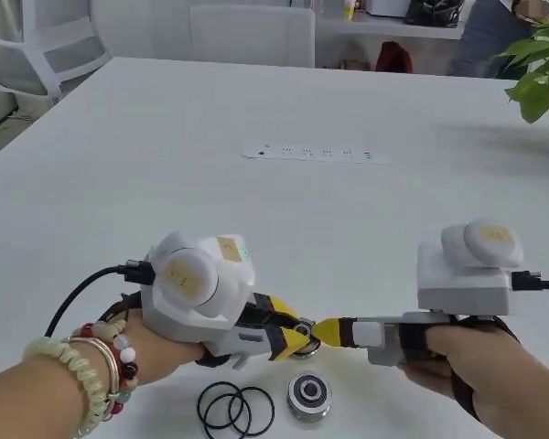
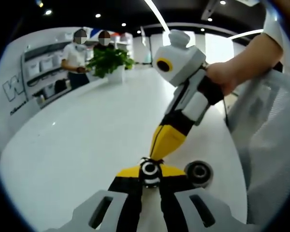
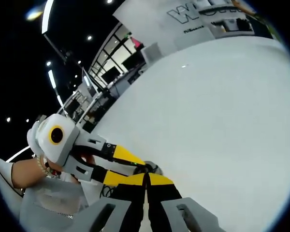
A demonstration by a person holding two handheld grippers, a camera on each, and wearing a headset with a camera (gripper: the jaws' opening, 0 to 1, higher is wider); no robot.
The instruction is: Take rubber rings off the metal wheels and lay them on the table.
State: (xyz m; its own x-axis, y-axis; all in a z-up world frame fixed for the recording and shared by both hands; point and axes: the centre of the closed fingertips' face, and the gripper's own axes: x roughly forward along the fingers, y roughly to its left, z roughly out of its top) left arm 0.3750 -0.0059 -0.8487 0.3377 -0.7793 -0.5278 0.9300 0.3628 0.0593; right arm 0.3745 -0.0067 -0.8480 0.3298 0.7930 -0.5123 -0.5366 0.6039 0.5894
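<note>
My left gripper [image 1: 299, 337] [image 2: 150, 180] is shut on a small metal wheel [image 2: 150, 170] [image 3: 154, 168], held just above the white table [image 1: 256, 210]. From the right, my right gripper [image 1: 323, 330] [image 3: 146, 177] points at that wheel with its yellow tips together. They pinch a black rubber ring [image 2: 144, 159] at the wheel's rim. A second metal wheel [image 1: 308, 395] [image 2: 199, 173] lies flat on the table near the front edge. Three loose black rubber rings [image 1: 235, 408] lie overlapping beside it, to its left.
A white power strip [image 1: 313, 153] lies mid-table. A green plant [image 1: 542, 73] stands at the far right edge, and white chairs [image 1: 252, 35] line the far side. Two people [image 2: 76, 58] stand by shelves beyond the table.
</note>
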